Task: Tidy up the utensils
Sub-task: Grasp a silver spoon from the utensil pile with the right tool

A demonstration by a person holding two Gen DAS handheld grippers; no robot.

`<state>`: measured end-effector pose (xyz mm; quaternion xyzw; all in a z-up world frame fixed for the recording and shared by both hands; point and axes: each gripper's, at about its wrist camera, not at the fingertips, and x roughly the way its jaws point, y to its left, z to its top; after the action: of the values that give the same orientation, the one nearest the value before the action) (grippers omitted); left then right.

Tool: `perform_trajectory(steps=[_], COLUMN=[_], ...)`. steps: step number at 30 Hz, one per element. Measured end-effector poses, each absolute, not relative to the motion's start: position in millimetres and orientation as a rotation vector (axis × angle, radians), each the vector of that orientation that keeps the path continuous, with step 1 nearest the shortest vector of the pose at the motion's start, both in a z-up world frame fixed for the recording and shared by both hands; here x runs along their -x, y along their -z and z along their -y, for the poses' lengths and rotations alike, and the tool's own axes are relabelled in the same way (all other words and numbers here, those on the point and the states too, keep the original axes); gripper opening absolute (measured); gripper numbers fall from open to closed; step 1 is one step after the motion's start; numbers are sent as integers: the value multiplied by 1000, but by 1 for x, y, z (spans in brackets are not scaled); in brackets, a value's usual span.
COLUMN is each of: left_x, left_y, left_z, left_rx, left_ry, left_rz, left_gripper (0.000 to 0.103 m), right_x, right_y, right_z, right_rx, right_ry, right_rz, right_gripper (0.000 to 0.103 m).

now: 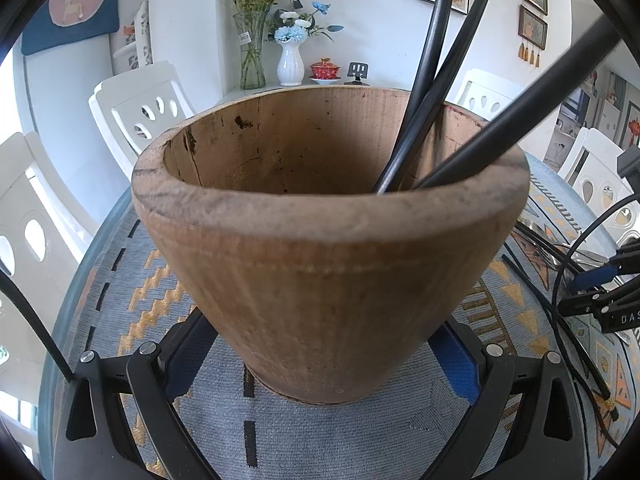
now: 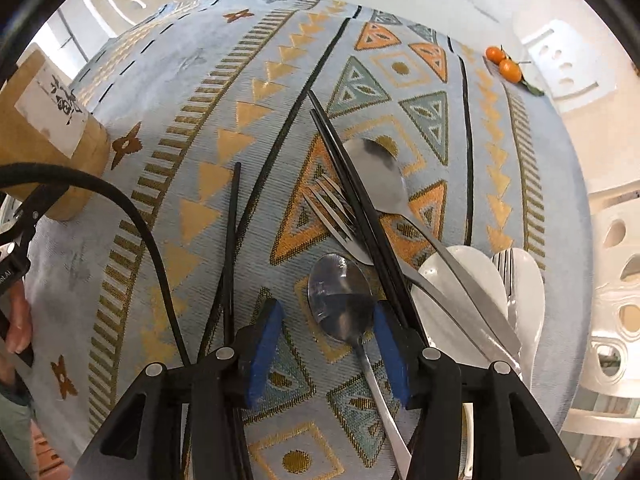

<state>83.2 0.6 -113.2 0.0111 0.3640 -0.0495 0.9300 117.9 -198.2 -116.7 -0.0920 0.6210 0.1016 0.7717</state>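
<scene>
A wooden utensil holder (image 1: pixel 320 264) fills the left wrist view, upright on the patterned tablecloth, with black chopsticks (image 1: pixel 424 92) leaning out of it. My left gripper (image 1: pixel 324 348) is open around its lower wall; the blue pads (image 1: pixel 188 356) flank it without visibly pressing. In the right wrist view my right gripper (image 2: pixel 328 354) points down at the table, open, with a metal spoon (image 2: pixel 340 296) lying between its pads (image 2: pixel 266 352), untouched. Beyond lie a fork (image 2: pixel 336 220), a second metal spoon (image 2: pixel 380 176), a chopstick pair (image 2: pixel 352 200) and a single chopstick (image 2: pixel 232 240).
Two white ceramic spoons (image 2: pixel 460 280) and another fork (image 2: pixel 506 276) lie to the right. Small oranges (image 2: pixel 504 64) sit at the far table edge. A black cable (image 2: pixel 152 248) crosses the cloth on the left. White chairs (image 1: pixel 140 108) ring the table; vases (image 1: pixel 290 60) stand behind.
</scene>
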Motion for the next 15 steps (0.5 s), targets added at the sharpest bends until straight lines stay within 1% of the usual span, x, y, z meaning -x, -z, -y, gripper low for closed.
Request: perform_trajectory(steps=[2, 5, 7, 9, 11, 15], left_x=[-83, -82, -82, -82, -82, -82], left_y=[114, 114, 114, 114, 114, 114], left_z=[0, 0, 0, 0, 0, 0], left_rx=[-25, -23, -23, -22, -24, -22], left_ry=[100, 101, 100, 100, 100, 101], left_rz=[-745, -746, -746, -746, -745, -746], left_gripper=[100, 100, 100, 100, 100, 100], right_x=[-114, -115, -117, -122, -124, -133], right_y=[113, 110, 108, 104, 103, 108], right_z=[206, 214, 227, 236, 243, 250], right_rx=[156, 102, 48, -41, -78, -133], right_ry=[-245, -263, -286, -339, -344, -362], right_rz=[-1348, -1359, -1377, -1401, -1413, -1441], right_gripper=[31, 30, 28, 16, 13, 14])
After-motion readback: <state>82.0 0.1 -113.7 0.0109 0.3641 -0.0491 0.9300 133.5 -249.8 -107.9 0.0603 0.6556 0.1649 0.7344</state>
